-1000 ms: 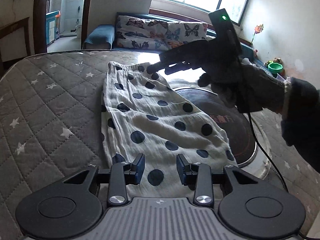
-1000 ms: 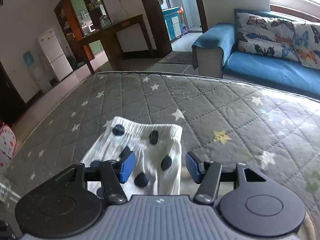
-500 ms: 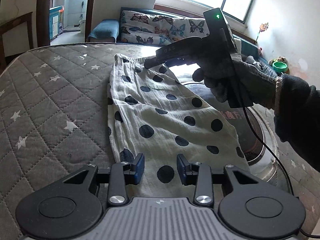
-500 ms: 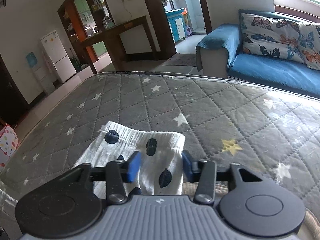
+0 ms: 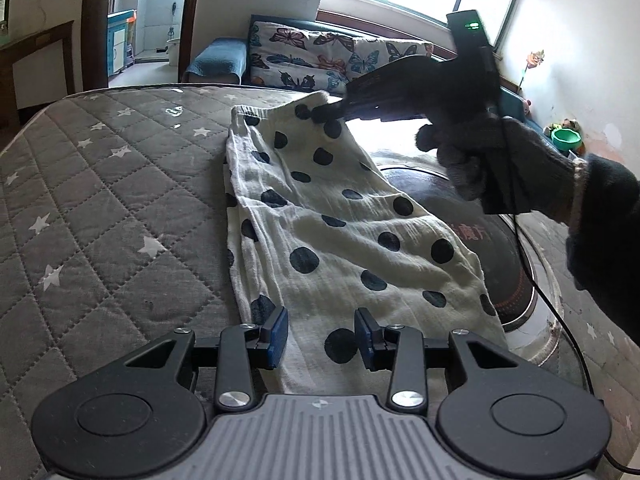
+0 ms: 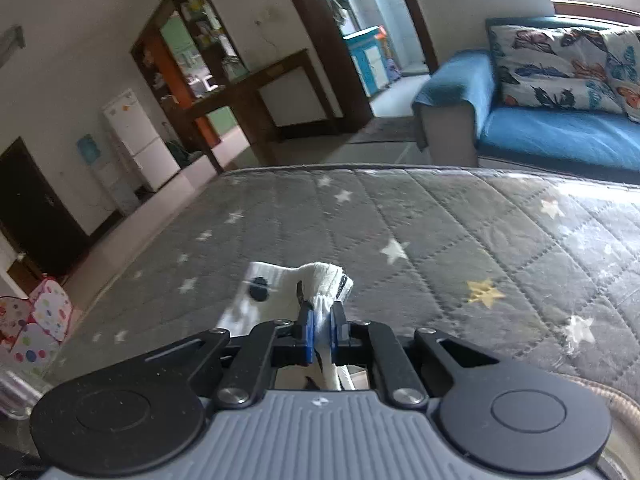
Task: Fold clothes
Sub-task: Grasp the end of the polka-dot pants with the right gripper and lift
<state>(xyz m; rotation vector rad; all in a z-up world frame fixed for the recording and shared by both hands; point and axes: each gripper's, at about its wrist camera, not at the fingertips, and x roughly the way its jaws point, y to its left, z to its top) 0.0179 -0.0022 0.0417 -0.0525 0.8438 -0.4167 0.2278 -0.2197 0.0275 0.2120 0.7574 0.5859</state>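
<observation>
R tool (image 6: 321, 326) clamped on far corner of the polka-dot garment (image 5: 340, 232), cloth bunched btwn its pads; jaws just closed on it. L tool (image 5: 321, 334) gapes over the near hem, pads not touching cloth. Garment lies flat on quilted star worktop (image 5: 100, 200), right side draped over a dark round cooktop (image 5: 492, 248). Gloved hand (image 5: 500, 168) holds R tool.

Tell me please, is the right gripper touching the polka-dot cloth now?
Touching. In the right wrist view, the right gripper has just closed its fingers on a bunched edge of the polka-dot cloth, with fabric pinched between both blue pads.
</observation>
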